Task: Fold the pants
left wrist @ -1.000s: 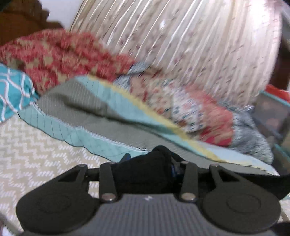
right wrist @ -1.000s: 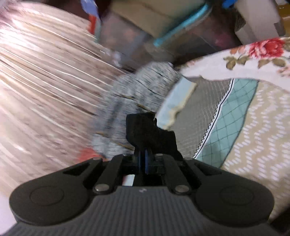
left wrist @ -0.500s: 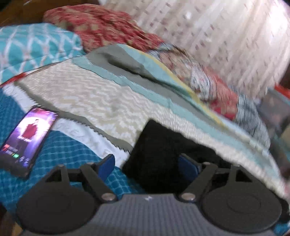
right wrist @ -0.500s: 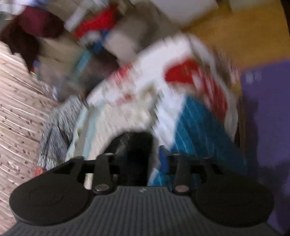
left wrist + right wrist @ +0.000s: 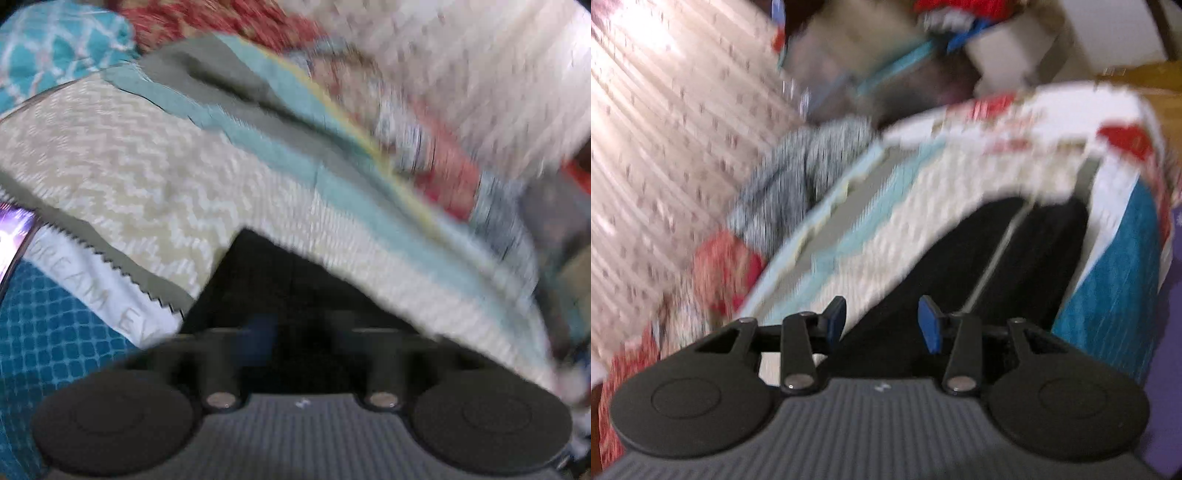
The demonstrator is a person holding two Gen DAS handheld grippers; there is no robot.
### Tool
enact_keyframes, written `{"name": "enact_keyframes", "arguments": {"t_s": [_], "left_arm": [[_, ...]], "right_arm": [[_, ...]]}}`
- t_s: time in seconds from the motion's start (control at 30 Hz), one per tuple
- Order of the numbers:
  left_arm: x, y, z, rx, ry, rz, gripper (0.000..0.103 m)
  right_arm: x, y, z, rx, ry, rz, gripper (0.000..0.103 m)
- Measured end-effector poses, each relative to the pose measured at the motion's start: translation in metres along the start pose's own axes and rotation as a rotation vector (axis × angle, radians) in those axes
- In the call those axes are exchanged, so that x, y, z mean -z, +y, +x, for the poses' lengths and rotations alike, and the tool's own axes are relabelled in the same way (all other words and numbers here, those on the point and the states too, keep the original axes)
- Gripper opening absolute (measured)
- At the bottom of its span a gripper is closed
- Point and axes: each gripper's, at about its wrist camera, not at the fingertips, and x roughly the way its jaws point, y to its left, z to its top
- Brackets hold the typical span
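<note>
The black pants (image 5: 280, 288) lie flat on the patterned bedspread (image 5: 122, 166), right in front of my left gripper (image 5: 303, 332). Its jaws are spread apart over the pants; the blue pads are blurred. In the right wrist view the pants (image 5: 1008, 266) stretch away across the bedspread (image 5: 886, 221) as two dark legs. My right gripper (image 5: 882, 321) is open just above their near end, its blue pads (image 5: 929, 325) apart and empty.
A lit phone (image 5: 11, 236) lies at the left edge of the bed. Crumpled red and grey cloths (image 5: 436, 155) pile along the far side by a pale curtain (image 5: 665, 129). Boxes and clutter (image 5: 886, 55) stand beyond the bed.
Both grippers were shut on the black pants a second ago, lifted off the bed. They swung down, opened and let the pants go; the pants now lie on the bedspread.
</note>
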Motion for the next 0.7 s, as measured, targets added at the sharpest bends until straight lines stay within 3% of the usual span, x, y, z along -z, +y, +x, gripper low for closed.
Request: {"name": "enact_keyframes", "arguments": {"t_s": [0.13,0.2,0.23,0.33,0.4,0.5,0.6,0.7], "left_arm": [[0.019,-0.009,-0.012,-0.077,0.033,0.176,0.006],[0.03,0.001,-0.019,-0.144,0.067,0.22,0.006],[0.036,0.009,-0.018,-0.165,0.093,0.214,0.006],[0.05,0.015,-0.023,-0.208,0.117,0.231,0.007],[0.048,0.008,-0.04,-0.17,0.092,0.239,0.007],[0.033,-0.001,-0.072,-0.077,-0.038,0.186,0.011],[0.018,-0.028,-0.076,-0.035,-0.128,0.231,0.02],[0.015,-0.06,-0.053,0.008,-0.127,0.306,0.022]], "right_arm": [[0.011,-0.012,0.012,0.075,0.101,-0.026,0.043],[0.017,-0.033,0.016,0.143,0.155,-0.02,0.026],[0.019,-0.041,0.016,0.137,0.149,-0.004,0.019],[0.016,-0.06,0.01,0.071,0.143,0.089,0.02],[0.01,-0.062,0.002,0.029,0.138,0.116,0.024],[-0.004,-0.062,-0.021,-0.031,0.027,0.102,0.033],[-0.02,-0.072,-0.037,0.0,-0.06,0.141,0.034],[-0.029,-0.086,-0.045,0.046,-0.106,0.183,0.039]]}}
